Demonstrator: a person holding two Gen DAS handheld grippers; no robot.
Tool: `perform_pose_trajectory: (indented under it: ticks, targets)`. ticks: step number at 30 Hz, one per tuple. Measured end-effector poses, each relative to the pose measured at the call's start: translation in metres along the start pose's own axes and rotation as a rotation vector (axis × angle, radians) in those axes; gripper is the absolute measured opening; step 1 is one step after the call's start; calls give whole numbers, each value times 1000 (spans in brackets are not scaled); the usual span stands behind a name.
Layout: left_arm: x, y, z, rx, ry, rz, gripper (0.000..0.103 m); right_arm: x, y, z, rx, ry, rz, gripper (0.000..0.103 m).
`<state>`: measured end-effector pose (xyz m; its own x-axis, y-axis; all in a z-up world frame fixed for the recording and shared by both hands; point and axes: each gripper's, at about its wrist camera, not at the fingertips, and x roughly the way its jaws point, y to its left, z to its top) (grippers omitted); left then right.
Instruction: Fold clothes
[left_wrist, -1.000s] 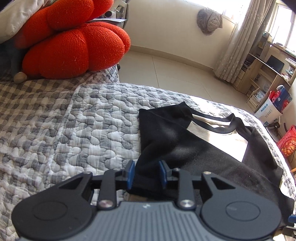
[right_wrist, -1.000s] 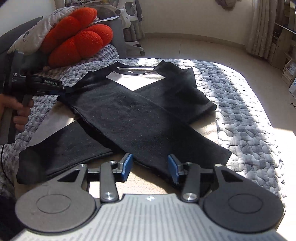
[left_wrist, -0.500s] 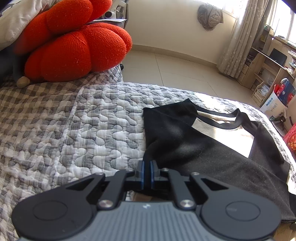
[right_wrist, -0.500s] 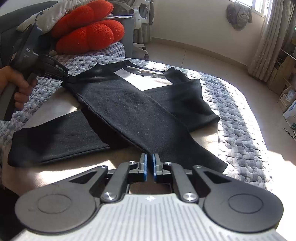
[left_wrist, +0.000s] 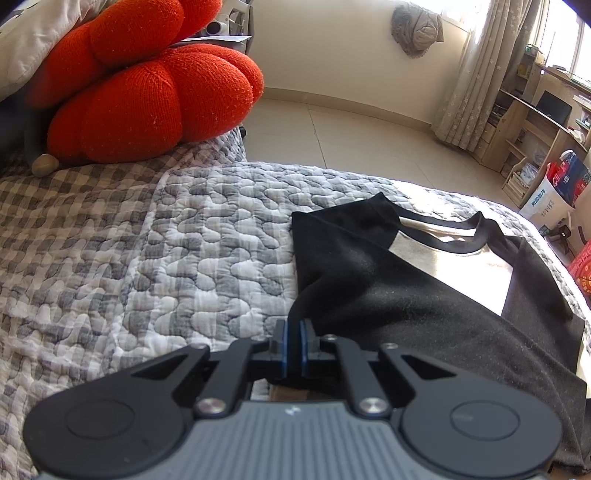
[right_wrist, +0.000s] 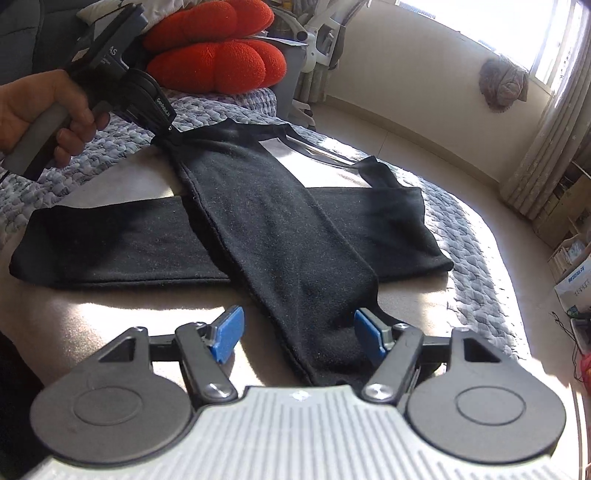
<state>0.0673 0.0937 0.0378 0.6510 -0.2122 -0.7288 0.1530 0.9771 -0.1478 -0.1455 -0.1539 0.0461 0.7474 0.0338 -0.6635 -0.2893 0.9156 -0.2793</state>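
A shirt with a cream body and black sleeves (right_wrist: 273, 229) lies on the quilted bed, its two sleeves crossed over the body. My left gripper (left_wrist: 293, 345) is shut on the shirt's black shoulder edge (left_wrist: 332, 280); it also shows in the right wrist view (right_wrist: 162, 133), pinching that edge at the far left. My right gripper (right_wrist: 297, 338) is open, its blue pads (right_wrist: 229, 332) on either side of the end of the upper sleeve, which lies slack between them.
An orange knitted cushion (left_wrist: 147, 92) sits on the checked blanket at the bed's head. The grey quilt (left_wrist: 207, 240) covers the bed. Tiled floor, a curtain (left_wrist: 469, 74) and a wooden desk (left_wrist: 535, 122) lie beyond the bed's far edge.
My left gripper closed on the shoulder edge a second ago and stays shut. My right gripper closed on the sleeve end half a second ago and has now opened, letting it go.
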Motion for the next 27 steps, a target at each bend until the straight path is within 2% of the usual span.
perform_pose_trajectory:
  ticks: [3,5,7,8,11,16,21,26,27]
  targets:
    - [-1,0,-1,2,-2,2,7,10,1,0,-11,15,-23,69]
    - [-1,0,-1,2,-3,4,7,15,-4,1,27,36,-1,50]
    - [-1,0,-1,2,-3,7,7,18,-8,2,63,54,19,10]
    - [-2,-1,-1,4,-4,9,7,14,-9,3,77,53,23,8]
    - [-4,-1,0,16,-5,7,7,1,-12,5,132,45,53,8]
    - [-6,3,1,20,-5,6,5,-21,-12,4,212,37,185,6]
    - [-5,8,1,6,-2,11,5,-13,-12,0,208,31,176,9]
    - [-4,7,1,14,-3,16,5,-19,-9,1,155,13,186,29]
    - [-4,7,1,16,-2,19,5,-20,-9,1,152,18,225,36]
